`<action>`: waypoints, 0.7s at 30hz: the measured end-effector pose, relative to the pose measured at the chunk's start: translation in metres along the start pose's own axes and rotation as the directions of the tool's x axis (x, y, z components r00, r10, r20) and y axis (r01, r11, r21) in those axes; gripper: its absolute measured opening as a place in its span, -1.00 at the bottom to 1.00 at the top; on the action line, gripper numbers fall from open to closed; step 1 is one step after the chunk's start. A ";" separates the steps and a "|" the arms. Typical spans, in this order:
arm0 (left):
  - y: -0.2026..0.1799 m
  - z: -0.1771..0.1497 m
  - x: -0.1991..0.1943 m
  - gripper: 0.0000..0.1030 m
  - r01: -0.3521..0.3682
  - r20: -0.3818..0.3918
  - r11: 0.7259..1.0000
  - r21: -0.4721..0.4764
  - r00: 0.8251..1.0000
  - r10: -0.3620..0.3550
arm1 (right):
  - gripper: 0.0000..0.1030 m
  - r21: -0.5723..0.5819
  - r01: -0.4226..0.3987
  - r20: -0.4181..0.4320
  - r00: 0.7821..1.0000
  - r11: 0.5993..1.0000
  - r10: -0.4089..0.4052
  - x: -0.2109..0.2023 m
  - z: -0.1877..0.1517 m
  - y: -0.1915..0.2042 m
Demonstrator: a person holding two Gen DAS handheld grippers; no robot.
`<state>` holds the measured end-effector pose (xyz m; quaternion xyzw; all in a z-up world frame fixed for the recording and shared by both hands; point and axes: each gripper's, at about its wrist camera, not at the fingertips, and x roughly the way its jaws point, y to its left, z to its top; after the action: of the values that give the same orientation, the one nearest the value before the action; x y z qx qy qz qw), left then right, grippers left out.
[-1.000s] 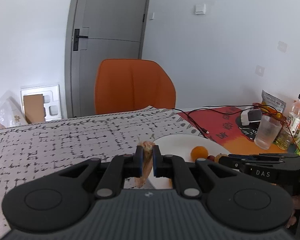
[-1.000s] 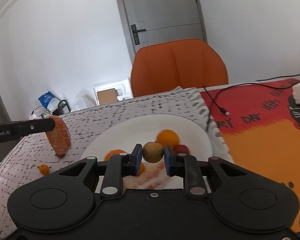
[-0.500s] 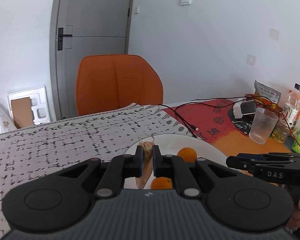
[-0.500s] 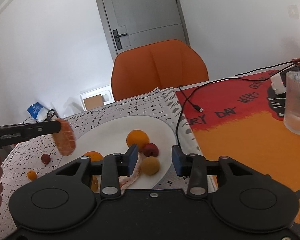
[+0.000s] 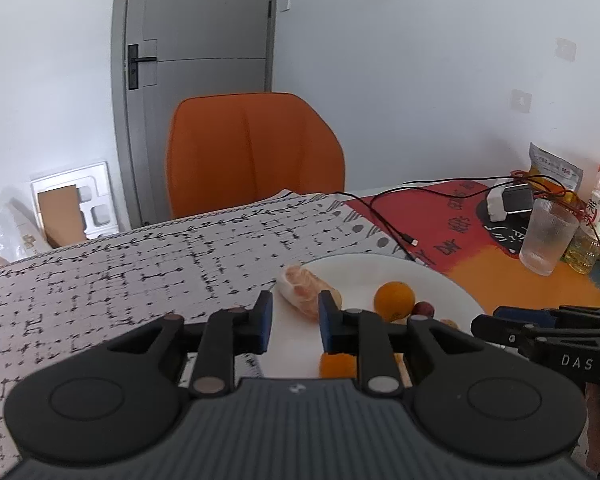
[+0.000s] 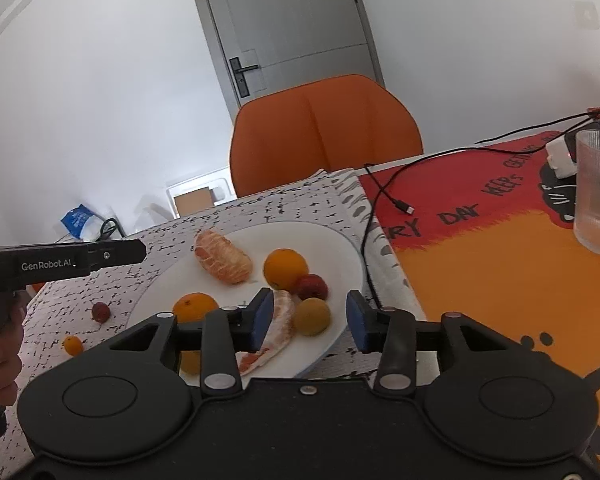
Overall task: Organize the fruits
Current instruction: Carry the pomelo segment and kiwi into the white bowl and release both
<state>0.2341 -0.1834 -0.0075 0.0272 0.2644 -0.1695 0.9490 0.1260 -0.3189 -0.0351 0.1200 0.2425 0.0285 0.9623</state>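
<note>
One plate [image 6: 341, 248]; on it two oranges [image 6: 286, 268], two peeled citrus pieces [image 6: 222, 256], one red fruit [image 6: 312, 286], one yellow-brown fruit [image 6: 311, 316]; one glass [image 6: 597, 192].

"GenRobot.AI" on my left gripper [image 6: 112, 254], "DAS" on my right gripper [image 5: 499, 320], "DAY" and "KEEPS" on the red-orange mat [image 6: 479, 200]
</note>
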 end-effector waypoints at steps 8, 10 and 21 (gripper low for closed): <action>0.017 -0.006 -0.022 0.02 -0.053 0.015 0.998 -0.031 0.998 0.054 | -0.04 -0.007 -0.022 0.008 1.000 1.000 0.022 -0.002 0.000 0.012; 0.020 -0.008 -0.027 0.14 -0.064 0.020 0.997 -0.035 0.998 0.064 | 0.00 -0.015 -0.028 0.007 1.000 0.999 0.028 -0.003 -0.001 0.017; 0.036 -0.021 -0.057 0.66 -0.127 0.042 0.990 -0.059 0.991 0.130 | 0.45 -0.046 -0.049 0.009 0.999 0.998 0.050 -0.009 -0.005 0.037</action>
<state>0.1900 -0.1289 0.0021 0.0138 0.2450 -0.1010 0.9641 0.1158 -0.2833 -0.0258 0.1041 0.2338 0.0571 0.9650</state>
